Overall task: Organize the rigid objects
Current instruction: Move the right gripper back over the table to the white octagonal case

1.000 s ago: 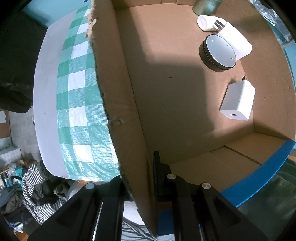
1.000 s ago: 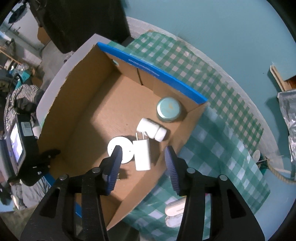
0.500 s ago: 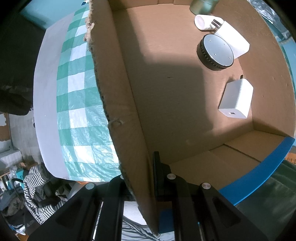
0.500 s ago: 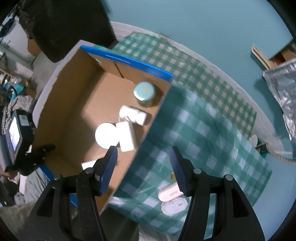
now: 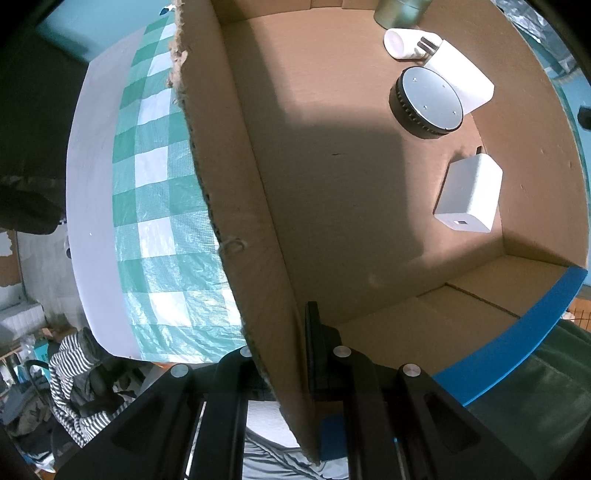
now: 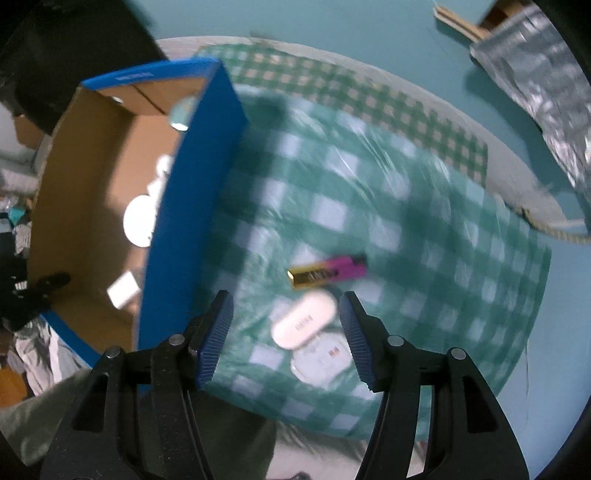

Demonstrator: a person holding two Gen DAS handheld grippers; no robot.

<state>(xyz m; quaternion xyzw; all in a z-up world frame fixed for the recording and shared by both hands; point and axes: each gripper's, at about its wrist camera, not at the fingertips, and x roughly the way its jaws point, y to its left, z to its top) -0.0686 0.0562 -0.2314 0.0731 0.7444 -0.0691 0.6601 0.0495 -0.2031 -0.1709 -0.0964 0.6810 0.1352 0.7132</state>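
My left gripper is shut on the near wall of the cardboard box. On the box floor lie a white charger cube, a round black puck with a grey top, a second white adapter, a white tube and a green tin. In the blurred right wrist view my right gripper hangs over the checked cloth with its jaws opening and nothing between the pads. Below it lie a white oval case, a second white case and a gold and magenta bar.
The box's blue outer wall stands just left of my right gripper. A silver foil bag and a rope lie at the far right on the teal floor. Striped clothing lies beyond the table edge.
My right gripper has swung from above the box out over the checked cloth and rolled, its jaws spreading wider. The white cases and the bar have come under it. My left gripper has stayed put.
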